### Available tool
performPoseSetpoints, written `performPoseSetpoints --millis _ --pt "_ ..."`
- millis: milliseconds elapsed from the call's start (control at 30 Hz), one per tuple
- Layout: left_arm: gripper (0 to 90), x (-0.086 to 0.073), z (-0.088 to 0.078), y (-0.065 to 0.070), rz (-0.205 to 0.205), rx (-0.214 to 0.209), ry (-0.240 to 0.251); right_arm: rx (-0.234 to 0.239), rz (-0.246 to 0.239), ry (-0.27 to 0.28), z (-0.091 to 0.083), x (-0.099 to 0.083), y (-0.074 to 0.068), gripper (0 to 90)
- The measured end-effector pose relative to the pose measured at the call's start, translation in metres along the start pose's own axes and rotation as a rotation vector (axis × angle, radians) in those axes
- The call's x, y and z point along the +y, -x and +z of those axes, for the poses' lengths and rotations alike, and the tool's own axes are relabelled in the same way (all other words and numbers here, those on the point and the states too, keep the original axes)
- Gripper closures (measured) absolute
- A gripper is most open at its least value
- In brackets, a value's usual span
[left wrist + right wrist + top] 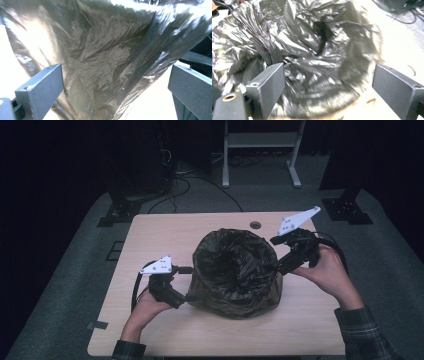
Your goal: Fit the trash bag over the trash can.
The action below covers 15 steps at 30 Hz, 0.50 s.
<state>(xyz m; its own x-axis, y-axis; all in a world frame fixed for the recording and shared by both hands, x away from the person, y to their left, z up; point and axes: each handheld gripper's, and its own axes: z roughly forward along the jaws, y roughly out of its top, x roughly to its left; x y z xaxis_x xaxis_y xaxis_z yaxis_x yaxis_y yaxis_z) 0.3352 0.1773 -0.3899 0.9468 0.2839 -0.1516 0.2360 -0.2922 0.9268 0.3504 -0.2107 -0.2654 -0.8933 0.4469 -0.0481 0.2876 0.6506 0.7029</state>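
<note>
High view: crinkled, glossy, perhaps empty bag

Bin bag: glossy black, crinkled, brownish see-through where light hits, pale glare streaks. Counter: light wood tone, small grey round cap at 12 o'clock edge. Left tongs and right tongs: black bodies, dark grey jaws, white three-cornered plates with dark dots. Sleeve at 4 o'clock: dark plaid, grey-green checks. Floor: grey carpet.
</note>
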Motion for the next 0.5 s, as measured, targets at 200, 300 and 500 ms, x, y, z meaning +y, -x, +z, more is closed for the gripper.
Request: performPoseSetpoints --millis 200,300,500 --pt "0.0 -0.003 -0.018 0.002 -0.009 0.032 0.004 -0.02 0.071 0.073 -0.026 -0.033 0.004 10.0" --pt "0.0 -0.007 -0.026 0.006 -0.006 0.056 -0.008 -0.031 0.096 0.093 -0.036 -0.049 0.005 10.0" --pt "0.0 -0.013 -0.036 0.015 -0.005 0.082 -0.035 -0.06 0.15 0.129 -0.051 -0.081 0.004 10.0"
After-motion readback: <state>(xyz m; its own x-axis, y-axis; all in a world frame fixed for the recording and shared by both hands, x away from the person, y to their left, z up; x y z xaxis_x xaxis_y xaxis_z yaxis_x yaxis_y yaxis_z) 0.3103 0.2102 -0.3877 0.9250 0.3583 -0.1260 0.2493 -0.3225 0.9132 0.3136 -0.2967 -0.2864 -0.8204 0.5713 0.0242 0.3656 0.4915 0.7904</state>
